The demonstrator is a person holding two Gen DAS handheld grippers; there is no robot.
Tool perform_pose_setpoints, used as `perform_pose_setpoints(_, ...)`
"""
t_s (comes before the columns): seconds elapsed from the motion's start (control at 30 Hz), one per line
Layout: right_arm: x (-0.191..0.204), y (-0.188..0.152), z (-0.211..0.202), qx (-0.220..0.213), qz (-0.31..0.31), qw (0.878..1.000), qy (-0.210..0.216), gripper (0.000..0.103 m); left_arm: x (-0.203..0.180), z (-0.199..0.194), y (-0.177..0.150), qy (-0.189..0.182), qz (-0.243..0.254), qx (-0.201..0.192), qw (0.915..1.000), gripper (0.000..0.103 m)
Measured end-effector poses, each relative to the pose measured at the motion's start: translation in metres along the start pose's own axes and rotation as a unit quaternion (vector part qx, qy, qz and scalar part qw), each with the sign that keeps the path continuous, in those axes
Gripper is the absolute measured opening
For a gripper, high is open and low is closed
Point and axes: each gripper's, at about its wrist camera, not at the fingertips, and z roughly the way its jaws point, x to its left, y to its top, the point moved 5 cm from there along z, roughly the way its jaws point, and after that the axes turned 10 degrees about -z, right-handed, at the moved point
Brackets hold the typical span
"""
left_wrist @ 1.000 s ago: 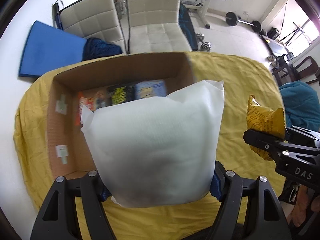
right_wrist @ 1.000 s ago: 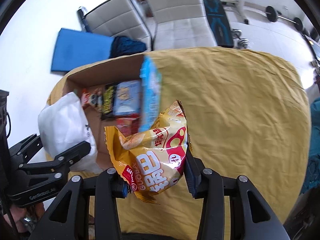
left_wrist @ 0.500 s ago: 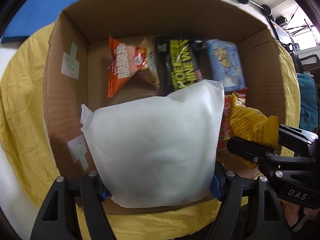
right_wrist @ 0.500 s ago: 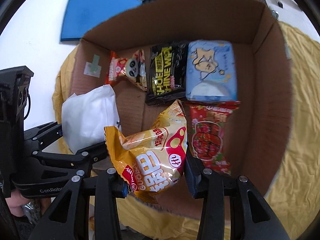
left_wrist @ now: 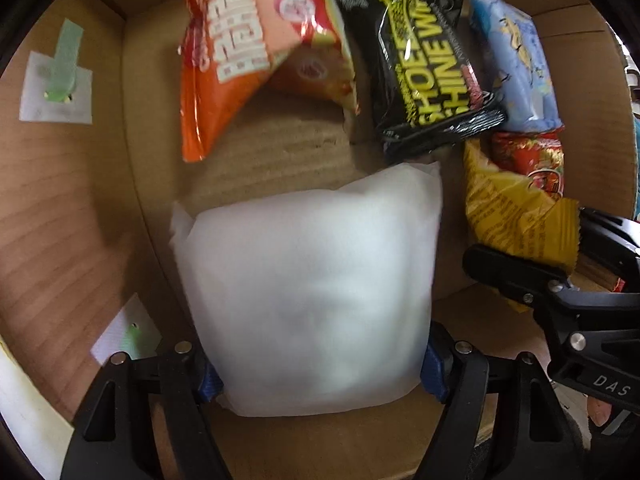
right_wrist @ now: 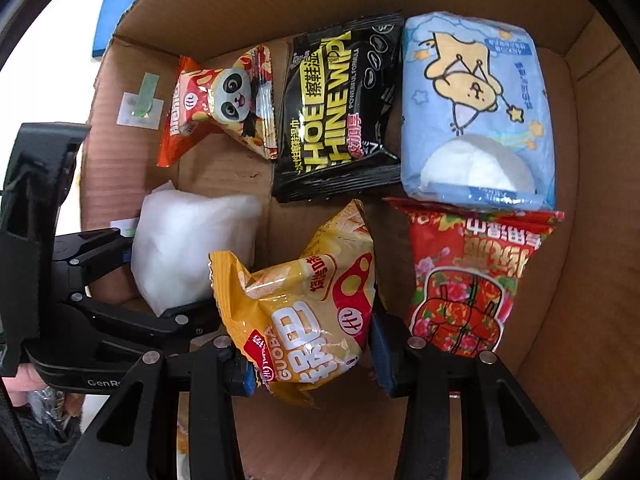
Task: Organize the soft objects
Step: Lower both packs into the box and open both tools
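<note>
Soft packs, two in transit, both held low inside the cardboard box [right_wrist: 560,280].
Left gripper [left_wrist: 320,376] clamped on a white padded pouch [left_wrist: 312,292], its jaws having just eased slightly wider with the pouch between them; right gripper [right_wrist: 312,364] clamped on a yellow snack bag [right_wrist: 304,312], jaws likewise just eased slightly. On the box floor: orange panda snack bag [right_wrist: 224,104], black shoe-wipes pack [right_wrist: 340,108], blue tissue pack [right_wrist: 476,116], red floral packet [right_wrist: 468,280] beside the yellow bag.
</note>
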Motion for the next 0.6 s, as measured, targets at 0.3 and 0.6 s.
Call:
perform_pose_setpoints(0.3, 0.012, -0.007, 0.008, 0.01, -0.045, 0.997, -0.056, 0.059, 0.007, 0.002, -0.005, -0.011, -0.027, 0.015, 0.9995, 0.075)
perform_pose_setpoints(0.6, 0.017, -0.019, 0.006, 0.02, -0.052, 0.996, -0.064, 0.059, 0.017, -0.012, -0.008, -0.017, -0.039, 0.014, 0.999, 0.075)
